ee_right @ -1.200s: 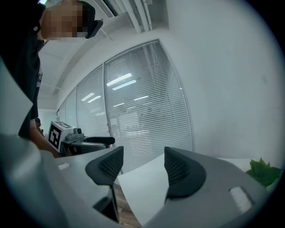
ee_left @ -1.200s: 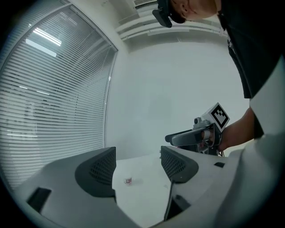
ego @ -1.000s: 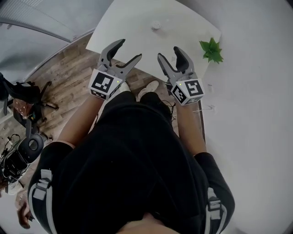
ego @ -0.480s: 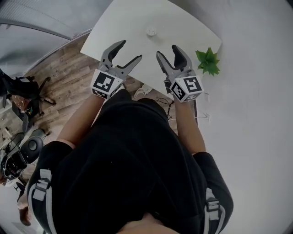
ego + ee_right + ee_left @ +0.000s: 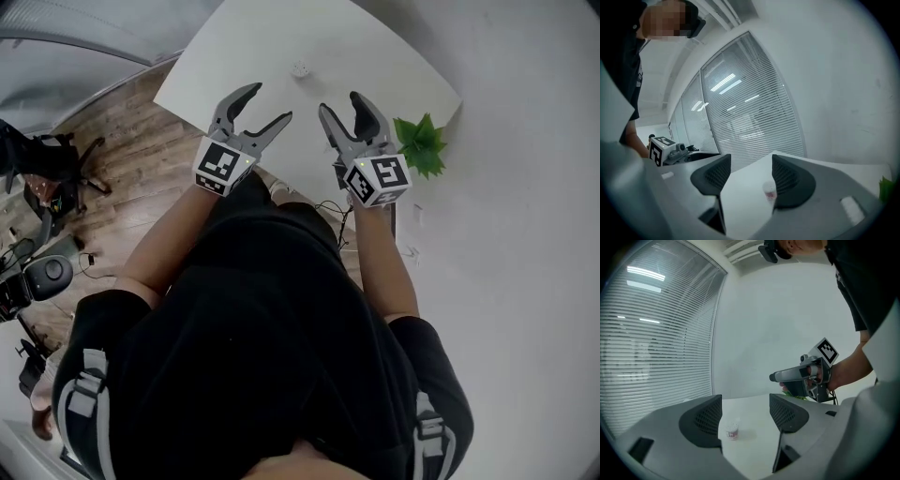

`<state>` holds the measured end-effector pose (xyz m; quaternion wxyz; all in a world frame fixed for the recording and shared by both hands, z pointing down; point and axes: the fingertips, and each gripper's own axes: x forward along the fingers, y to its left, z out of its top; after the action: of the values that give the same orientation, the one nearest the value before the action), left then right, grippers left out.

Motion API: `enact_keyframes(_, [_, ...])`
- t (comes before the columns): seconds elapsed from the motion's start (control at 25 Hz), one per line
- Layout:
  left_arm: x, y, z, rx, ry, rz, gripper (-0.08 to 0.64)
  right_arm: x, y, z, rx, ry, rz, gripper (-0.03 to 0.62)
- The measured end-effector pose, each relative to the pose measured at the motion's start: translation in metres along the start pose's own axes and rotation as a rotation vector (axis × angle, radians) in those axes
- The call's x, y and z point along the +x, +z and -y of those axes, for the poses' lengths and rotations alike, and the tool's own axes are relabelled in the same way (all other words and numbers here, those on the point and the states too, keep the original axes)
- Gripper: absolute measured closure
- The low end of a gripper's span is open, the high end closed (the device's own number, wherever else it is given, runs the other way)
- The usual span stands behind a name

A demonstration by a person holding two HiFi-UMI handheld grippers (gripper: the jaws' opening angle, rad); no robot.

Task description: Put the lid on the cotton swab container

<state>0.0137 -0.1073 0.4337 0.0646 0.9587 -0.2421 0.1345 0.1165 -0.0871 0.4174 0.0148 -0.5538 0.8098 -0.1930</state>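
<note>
Advanced over the table (image 5: 244, 56), left gripper (image 5: 267, 103) and right gripper (image 5: 340, 105) hold fingers spread, empty, before one swab container (image 5: 300, 68).

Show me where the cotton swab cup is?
In the head view the cup stands alone on the white table, beyond the left gripper and right gripper.

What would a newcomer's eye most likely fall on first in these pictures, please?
The eye goes first to the two marker-cubed tools held out side by side at the near edge of the white table: the left gripper and the right gripper, both with jaws apart and empty. Beyond them a small cotton swab container stands alone on the table. A green plant shows at the table's right edge.
</note>
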Motion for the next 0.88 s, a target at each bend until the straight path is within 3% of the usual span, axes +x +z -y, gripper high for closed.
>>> enact_keyframes(0.36, [0.049, -0.041, -0.013, -0.01, 0.113, -0.062, 0.253, 0.027, -0.018, 0.039, 0.056, 0.017, -0.029, 0.327])
enact_keyframes(0.88, [0.107, -0.112, -0.044, -0.054, 0.122, -0.157, 0.247, 0.076, -0.062, 0.084, 0.094, -0.058, -0.098, 0.333])
